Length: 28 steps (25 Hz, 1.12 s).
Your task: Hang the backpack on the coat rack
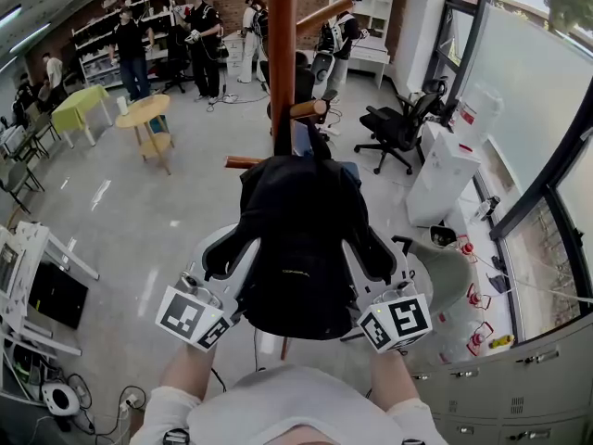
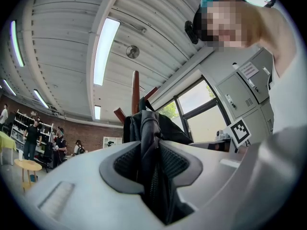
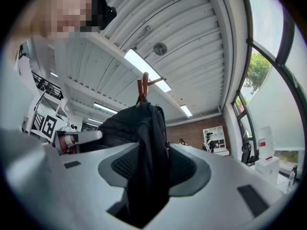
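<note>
As the backpack (image 1: 298, 239) hangs upright from a coat rack (image 1: 282, 54) peg, its sides lie between the parted fingers (image 2: 125, 163) of left gripper (image 2: 152, 157) and right gripper (image 3: 149, 164), neither pressing; withdrawal likely runs straight back.

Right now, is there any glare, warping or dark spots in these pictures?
Head view: fisheye bows the window frames, and the backpack reads as a near-featureless black mass. Left gripper view: ceiling light strip is blown out. Right gripper view: backpack is backlit, window glares.
</note>
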### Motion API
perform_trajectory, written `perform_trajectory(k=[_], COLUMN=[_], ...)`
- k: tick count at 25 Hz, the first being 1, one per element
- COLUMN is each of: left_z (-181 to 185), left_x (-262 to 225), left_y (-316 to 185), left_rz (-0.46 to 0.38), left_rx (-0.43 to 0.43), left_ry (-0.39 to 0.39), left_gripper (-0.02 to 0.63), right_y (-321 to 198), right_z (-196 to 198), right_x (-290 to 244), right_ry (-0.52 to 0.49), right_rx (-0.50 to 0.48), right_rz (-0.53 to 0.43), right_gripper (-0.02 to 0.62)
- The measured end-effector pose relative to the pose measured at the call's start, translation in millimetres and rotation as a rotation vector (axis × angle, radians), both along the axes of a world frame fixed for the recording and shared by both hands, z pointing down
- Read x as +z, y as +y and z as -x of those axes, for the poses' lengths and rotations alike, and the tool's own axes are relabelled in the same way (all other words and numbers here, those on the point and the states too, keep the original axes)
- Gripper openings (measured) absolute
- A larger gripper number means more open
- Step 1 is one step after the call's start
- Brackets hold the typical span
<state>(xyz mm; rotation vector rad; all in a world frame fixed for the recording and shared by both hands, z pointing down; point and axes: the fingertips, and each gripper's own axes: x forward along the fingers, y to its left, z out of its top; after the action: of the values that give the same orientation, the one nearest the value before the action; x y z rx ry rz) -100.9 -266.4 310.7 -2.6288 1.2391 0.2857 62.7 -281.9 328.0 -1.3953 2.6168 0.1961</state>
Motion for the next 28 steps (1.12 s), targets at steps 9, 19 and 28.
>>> perform_trajectory(k=[9, 19, 28], left_z=[13.3, 26.1, 44.0], left_x=[-2.5, -1.5, 5.8], left_y=[10.3, 20.7, 30.0], left_rz=[-0.008, 0.004, 0.023], left_rx=[-0.008, -0.02, -0.062], left_ry=[0.02, 0.058, 0.062], left_gripper=[0.117, 0.117, 0.117], right_y=[12.8, 37.4, 48.8], right_z=[-4.8, -19.3, -27.7], right_x=[-2.5, -8.1, -2.3], right_ry=[-0.017, -0.057, -0.064], right_rx=[0.002, 0.013, 0.044], right_rz=[-0.012, -0.035, -0.011], right_gripper=[0.204, 0.202, 0.202])
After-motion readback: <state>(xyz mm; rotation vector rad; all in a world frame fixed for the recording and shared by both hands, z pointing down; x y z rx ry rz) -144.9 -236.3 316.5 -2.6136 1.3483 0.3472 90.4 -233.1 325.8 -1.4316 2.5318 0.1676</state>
